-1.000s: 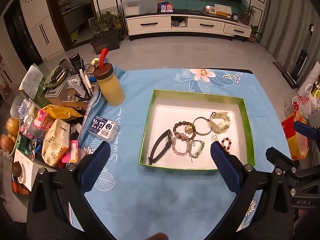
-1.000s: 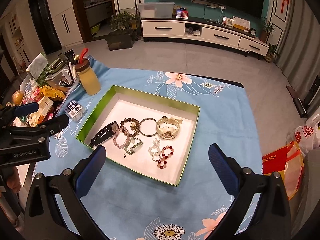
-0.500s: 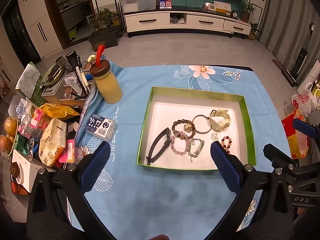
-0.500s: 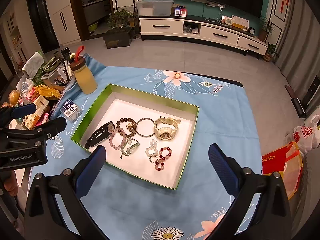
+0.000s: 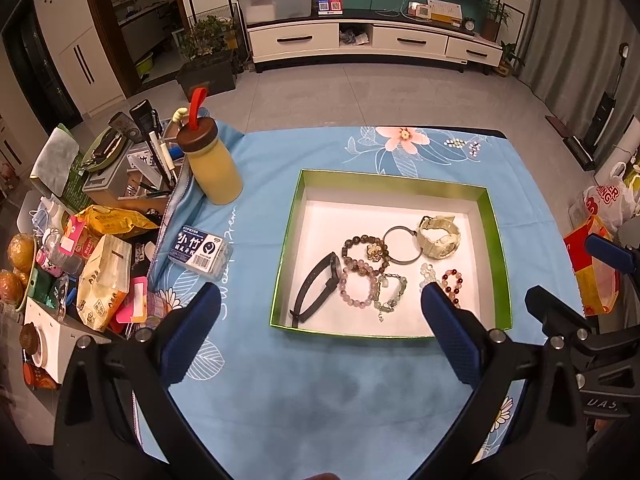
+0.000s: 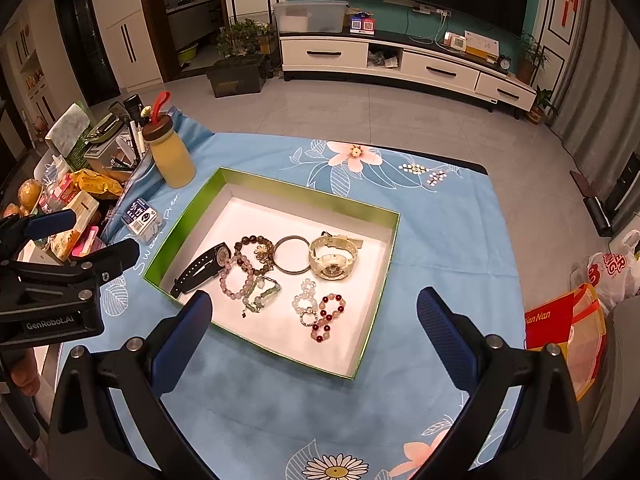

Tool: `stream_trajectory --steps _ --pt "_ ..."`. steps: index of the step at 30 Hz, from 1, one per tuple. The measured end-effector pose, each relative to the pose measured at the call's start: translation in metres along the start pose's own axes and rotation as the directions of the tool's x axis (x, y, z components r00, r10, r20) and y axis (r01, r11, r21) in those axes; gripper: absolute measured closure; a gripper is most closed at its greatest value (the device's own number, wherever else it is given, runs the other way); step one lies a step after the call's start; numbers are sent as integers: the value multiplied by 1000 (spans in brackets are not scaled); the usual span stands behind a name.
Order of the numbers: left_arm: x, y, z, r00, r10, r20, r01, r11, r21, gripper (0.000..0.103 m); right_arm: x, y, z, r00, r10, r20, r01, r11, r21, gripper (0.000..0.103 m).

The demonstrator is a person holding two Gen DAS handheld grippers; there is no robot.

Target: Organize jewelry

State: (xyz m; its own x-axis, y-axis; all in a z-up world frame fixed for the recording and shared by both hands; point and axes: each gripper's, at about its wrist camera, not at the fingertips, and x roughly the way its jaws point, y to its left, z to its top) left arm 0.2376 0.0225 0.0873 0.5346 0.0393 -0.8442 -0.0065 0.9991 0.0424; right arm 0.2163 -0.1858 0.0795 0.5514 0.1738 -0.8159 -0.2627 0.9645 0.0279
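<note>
Lying inside the shallow green cardboard box with a white floor (image 6: 390,236), the jewelry was gathered toward its near half, in the middle of the blue floral tablecloth (image 6: 448,240). A black strap watch (image 6: 204,266) lay at the left end, touching a pink bead bracelet (image 6: 236,282). Just beyond the pink one was a dark brown bead bracelet with a gold flower charm (image 6: 256,254), and to its right a plain thin metal bangle (image 6: 293,254), which touched a cream plastic wristwatch (image 6: 332,256). Nearer, a pale green jade chain bracelet (image 6: 262,294) lay beside a small clear bead bracelet (image 6: 305,300) and a red and pink bead bracelet (image 6: 328,316).

The right gripper (image 6: 314,320) hung above the near edge of the box with its blue fingers spread wide and nothing between them. The left gripper (image 5: 320,316) was also wide apart and held nothing; in the right wrist view it appeared at the left side, over the edge of the table.

Far to the left of the box stood a yellow bottle with a brown lid and red loop (image 5: 210,160), and a small clear toothpick box with a blue label (image 5: 200,250) lay near it. Beyond the cloth's left edge were snack packets (image 5: 104,276) in a pile.
</note>
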Motion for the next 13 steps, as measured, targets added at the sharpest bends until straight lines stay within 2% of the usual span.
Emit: stream_trajectory --steps 13 --pt "1 -3 1 1000 4 -12 -4 1000 4 2 0 -2 0 1000 -3 -1 3 1000 3 1"
